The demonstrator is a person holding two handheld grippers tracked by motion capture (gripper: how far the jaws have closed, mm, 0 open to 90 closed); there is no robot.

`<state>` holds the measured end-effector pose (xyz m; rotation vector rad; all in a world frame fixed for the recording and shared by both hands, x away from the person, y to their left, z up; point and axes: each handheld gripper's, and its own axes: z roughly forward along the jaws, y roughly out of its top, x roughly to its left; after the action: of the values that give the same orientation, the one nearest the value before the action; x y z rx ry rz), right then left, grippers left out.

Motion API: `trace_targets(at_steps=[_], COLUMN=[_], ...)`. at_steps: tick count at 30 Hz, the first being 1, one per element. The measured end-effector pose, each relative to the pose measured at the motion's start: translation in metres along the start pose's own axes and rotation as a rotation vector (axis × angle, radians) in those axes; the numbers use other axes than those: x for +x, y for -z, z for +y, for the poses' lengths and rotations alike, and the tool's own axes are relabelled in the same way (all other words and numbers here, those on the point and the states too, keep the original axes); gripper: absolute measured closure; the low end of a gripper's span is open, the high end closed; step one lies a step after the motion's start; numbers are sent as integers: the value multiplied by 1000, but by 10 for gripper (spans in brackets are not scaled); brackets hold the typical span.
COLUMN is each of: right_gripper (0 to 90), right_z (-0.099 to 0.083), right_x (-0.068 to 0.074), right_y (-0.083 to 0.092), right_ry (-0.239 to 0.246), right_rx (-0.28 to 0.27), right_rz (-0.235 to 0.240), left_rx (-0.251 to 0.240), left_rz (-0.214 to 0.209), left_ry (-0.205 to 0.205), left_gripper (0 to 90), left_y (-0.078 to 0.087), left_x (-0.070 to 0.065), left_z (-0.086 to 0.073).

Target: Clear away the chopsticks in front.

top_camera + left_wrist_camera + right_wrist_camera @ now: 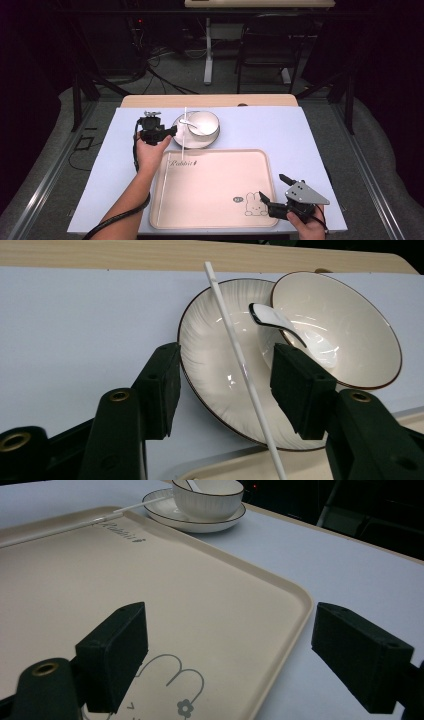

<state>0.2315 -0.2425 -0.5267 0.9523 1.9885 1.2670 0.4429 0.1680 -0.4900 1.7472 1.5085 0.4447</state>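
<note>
A: Step in hand looks like the pickup of the white chopstick (240, 360). It lies between the pads of the left gripper (225, 390), slanting across the plate (210, 365), its near end resting on the tray (215, 200).

B: Pads spread, touching nothing. The next move calls for closing squarely on the stick.

A: Right gripper (230, 655): wide open, straddling the tray corner, holding nothing.
</note>
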Motion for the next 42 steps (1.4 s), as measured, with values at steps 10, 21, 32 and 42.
trace_targets(at_steps=[10,21,32,42], right_gripper=[146,145,145,145], right_z=[0,0,0,0], right_x=[0,0,0,0], right_y=[0,0,0,0], right_ry=[1,3,3,3], right_rx=[0,0,-2,-3], right_rz=[2,5,3,5], left_rx=[32,57,79,88], left_rz=[1,-15,-20,2], left_ry=[32,18,11,13], left_gripper=[474,502,586,641], left_y=[-23,-40,-53,-63], left_x=[3,-5,-12,-15], left_z=[-1,1,3,8])
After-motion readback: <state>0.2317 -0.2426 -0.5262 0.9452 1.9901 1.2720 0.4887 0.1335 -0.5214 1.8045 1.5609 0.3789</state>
